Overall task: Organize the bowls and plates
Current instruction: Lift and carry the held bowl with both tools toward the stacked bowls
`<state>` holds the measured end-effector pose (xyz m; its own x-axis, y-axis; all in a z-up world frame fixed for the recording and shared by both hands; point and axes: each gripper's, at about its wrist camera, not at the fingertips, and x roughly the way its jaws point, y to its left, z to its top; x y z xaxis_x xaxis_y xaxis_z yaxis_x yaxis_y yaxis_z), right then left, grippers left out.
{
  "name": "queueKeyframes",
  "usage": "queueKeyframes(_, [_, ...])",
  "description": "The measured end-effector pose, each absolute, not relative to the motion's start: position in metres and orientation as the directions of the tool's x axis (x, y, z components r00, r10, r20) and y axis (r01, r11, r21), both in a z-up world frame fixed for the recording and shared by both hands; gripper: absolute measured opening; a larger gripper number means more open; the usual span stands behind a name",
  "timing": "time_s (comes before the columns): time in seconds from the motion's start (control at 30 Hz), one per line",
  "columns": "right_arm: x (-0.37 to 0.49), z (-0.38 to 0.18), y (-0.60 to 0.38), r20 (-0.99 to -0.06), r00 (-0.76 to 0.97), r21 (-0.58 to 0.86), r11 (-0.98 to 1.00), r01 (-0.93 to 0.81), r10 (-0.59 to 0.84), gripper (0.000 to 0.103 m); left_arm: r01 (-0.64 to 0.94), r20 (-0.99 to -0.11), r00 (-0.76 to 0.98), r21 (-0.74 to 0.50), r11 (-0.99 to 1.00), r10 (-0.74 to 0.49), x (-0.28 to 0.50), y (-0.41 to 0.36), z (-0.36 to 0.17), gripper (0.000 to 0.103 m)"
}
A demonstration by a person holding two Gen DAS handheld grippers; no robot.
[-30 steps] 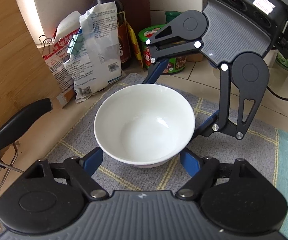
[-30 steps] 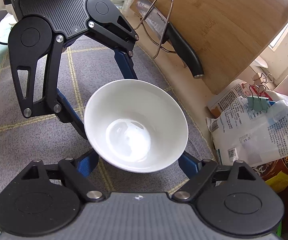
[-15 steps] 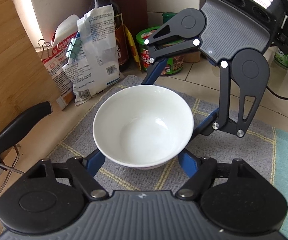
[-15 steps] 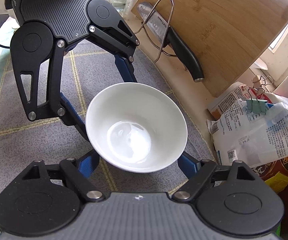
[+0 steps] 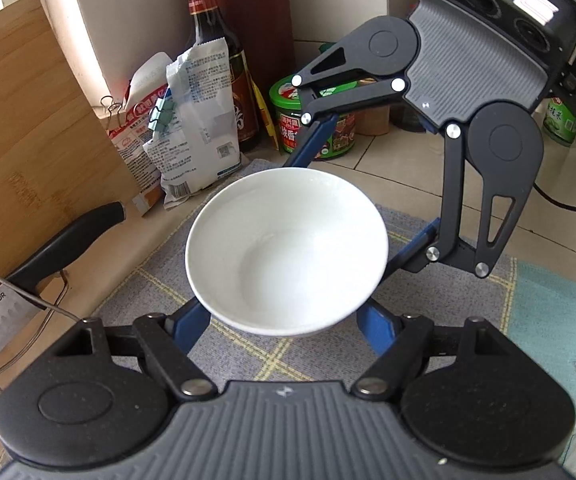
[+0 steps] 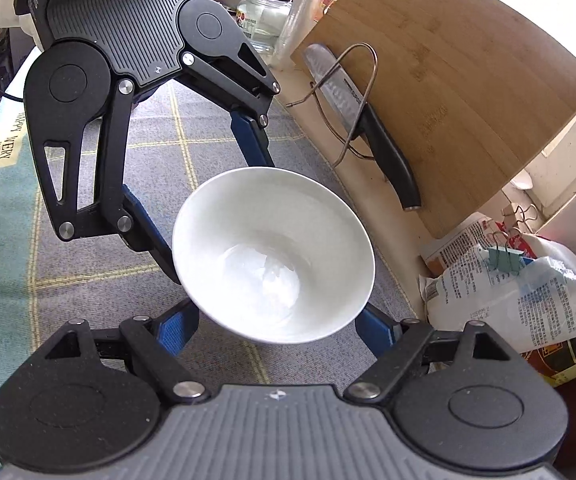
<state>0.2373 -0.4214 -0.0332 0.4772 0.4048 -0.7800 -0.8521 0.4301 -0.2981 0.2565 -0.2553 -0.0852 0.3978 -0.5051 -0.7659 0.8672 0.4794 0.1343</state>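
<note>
Both grippers are holding one white bowl (image 5: 288,252) between them, the left gripper (image 5: 285,318) and the right gripper (image 6: 275,322) each clamping it with narrowed fingers, lifted clear of the grey mat (image 5: 428,320). No plates are showing; stacking is looking barely begun.

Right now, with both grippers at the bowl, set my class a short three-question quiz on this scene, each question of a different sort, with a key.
1. True or false: the white bowl holds food.
2. Multiple choice: how many grippers grip the bowl? A) none B) only the left gripper C) both, the right gripper included
3. Short answer: what leans on the wooden cutting board?

Key
1. False: it is empty.
2. C: each pair of blue fingers closes on the bowl from an opposite side.
3. A black-handled knife, resting in a wire stand.
</note>
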Motion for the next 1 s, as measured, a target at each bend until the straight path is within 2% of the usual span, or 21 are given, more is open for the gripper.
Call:
queueKeyframes(0.57, [0.173,-0.013,-0.388,-0.765,0.464,-0.324,0.355,-0.877,0.447,0.088,0.820,-0.757,0.456,0.153,0.552,-0.467,0.189,-0.219,-0.067,0.080])
queueKeyframes(1.0, [0.143,-0.003,-0.322,-0.773,0.458,-0.329,0.340,-0.881,0.439,0.088,0.812,-0.752,0.454,0.128,0.569,-0.478,0.149,-0.166,-0.057,0.080])
